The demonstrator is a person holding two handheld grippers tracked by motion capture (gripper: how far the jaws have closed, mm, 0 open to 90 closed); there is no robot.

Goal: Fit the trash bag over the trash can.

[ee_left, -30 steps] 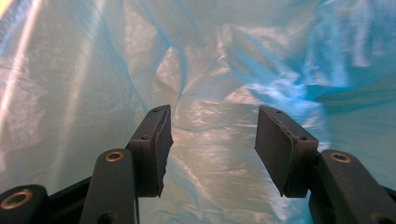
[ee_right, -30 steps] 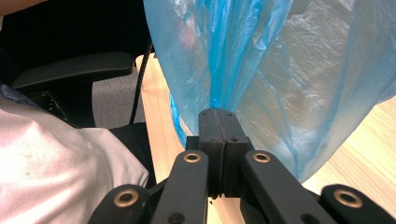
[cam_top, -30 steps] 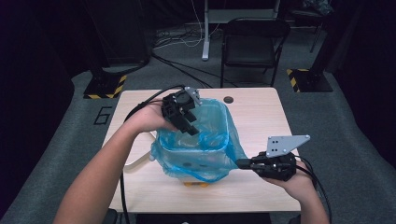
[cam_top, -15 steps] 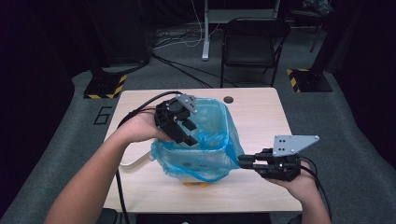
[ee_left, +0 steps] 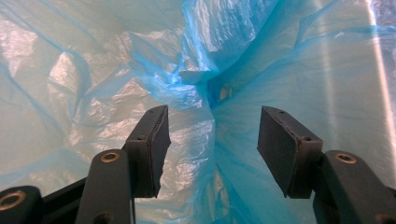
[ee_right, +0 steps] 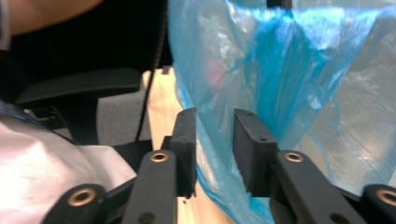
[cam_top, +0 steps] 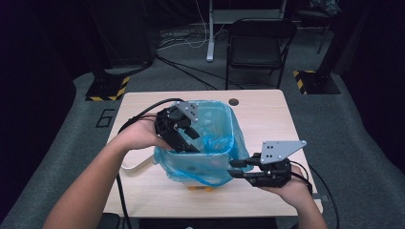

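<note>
Standing on the wooden surface, the bin wears a blue bag; left gripper gapes empty inside, right gripper just opening around its edge.

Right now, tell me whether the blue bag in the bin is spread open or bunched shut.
Spread open: the blue bag lines the bin's inside, its edge folded over the rim.

Beyond the light wooden worktop, a black folding chair stands on grey carpet; cables trail left of the chair.
</note>
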